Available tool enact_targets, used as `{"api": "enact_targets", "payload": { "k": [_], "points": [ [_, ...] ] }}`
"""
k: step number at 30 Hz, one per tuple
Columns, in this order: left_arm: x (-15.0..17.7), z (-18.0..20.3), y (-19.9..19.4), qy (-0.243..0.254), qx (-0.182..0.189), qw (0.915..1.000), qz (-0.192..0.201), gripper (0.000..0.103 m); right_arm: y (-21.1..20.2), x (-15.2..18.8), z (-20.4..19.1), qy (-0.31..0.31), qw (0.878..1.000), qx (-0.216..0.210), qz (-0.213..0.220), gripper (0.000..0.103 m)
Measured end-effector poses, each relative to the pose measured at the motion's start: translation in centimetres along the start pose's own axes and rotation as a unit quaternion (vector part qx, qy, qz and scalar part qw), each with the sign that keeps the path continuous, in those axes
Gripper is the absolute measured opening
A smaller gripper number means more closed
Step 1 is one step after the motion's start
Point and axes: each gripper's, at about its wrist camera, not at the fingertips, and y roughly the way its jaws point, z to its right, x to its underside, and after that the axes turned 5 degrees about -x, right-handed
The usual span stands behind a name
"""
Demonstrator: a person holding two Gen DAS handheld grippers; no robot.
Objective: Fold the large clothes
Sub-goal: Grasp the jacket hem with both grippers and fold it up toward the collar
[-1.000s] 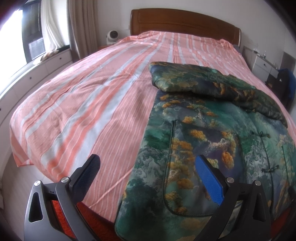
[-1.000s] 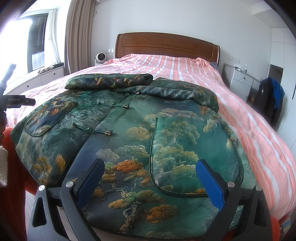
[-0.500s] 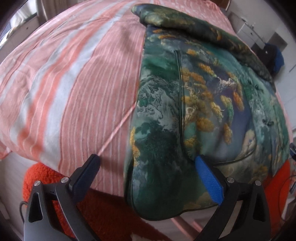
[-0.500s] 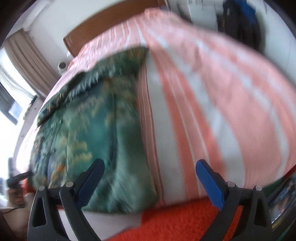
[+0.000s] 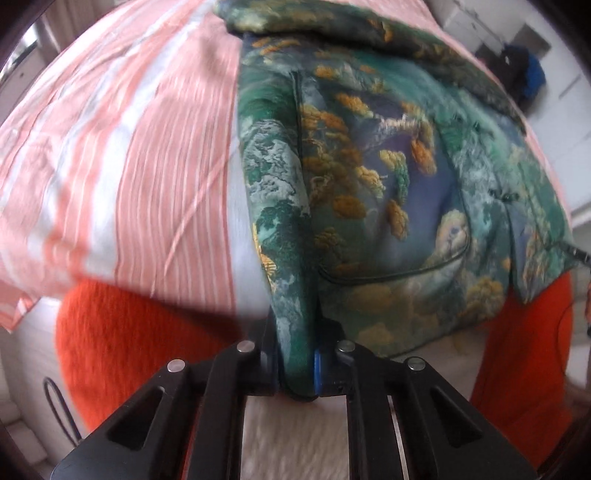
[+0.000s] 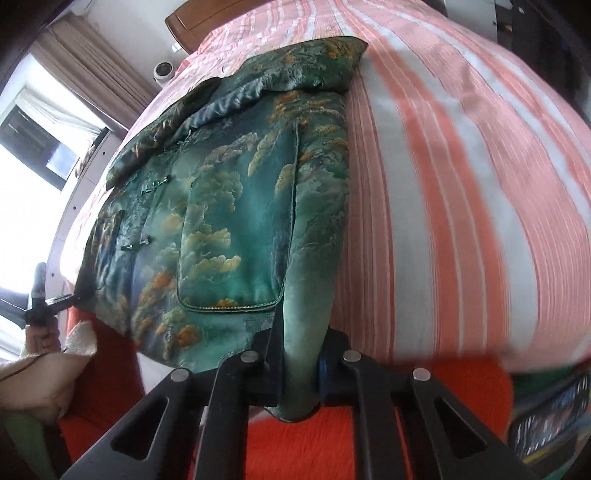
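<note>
A green brocade jacket [image 5: 369, 177] with gold and blue cloud patterns lies front up on the striped bed, its hem hanging over the foot edge. Its sleeves are folded across the top. My left gripper [image 5: 295, 363] is shut on the jacket's lower left hem corner. My right gripper [image 6: 301, 373] is shut on the lower right hem corner of the jacket [image 6: 229, 206]. The left gripper also shows at the far left of the right wrist view [image 6: 38, 295], by the opposite corner.
The bed has a pink and white striped sheet [image 5: 122, 147] [image 6: 461, 177] and a wooden headboard [image 6: 192, 18]. An orange fuzzy rug [image 5: 140, 343] [image 6: 424, 413] lies at the foot of the bed. A window with curtains [image 6: 74, 96] is at the left.
Both grippers dropped to the foot of the bed, moved out to the jacket's two hem corners and went from wide open to shut on the fabric.
</note>
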Motion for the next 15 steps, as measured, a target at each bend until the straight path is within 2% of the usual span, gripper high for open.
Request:
{"api": "enact_targets", "payload": {
  "k": [3,5,7,9,11,13,15],
  "points": [
    [1.5,0.2,-0.3,0.004,0.009,0.9998,-0.019,0.010,0.3,2.4,0.6,0.021,0.999,-0.008,-0.033,0.012],
    [0.7,0.1,-2.5,-0.003,0.033,0.9995,-0.002,0.009,0.0,3.0,1.1,0.045,0.998,-0.029,-0.034,0.012],
    [-1.1,-0.2,-5.5,-0.009,0.061,0.9976,0.032,0.009,-1.4,1.9,1.3,0.061,0.996,-0.063,-0.012,0.012],
    [-4.5,-0.4,-9.5,-0.012,0.096,0.9917,0.085,0.009,-3.7,-0.7,0.9,0.062,0.992,-0.106,0.022,0.012],
    [-8.2,-0.5,-12.3,-0.012,0.106,0.9857,0.130,0.009,-5.7,-3.8,-0.1,0.042,0.990,-0.123,0.052,0.012],
    [-12.3,-0.5,-13.8,-0.013,0.102,0.9801,0.170,0.009,-7.2,-8.2,-0.9,0.020,0.987,-0.130,0.088,0.012],
    [-17.5,-0.7,-13.9,-0.040,0.091,0.9734,0.206,0.011,-7.4,-12.8,-1.5,0.020,0.984,-0.131,0.121,0.012]
  ]
}}
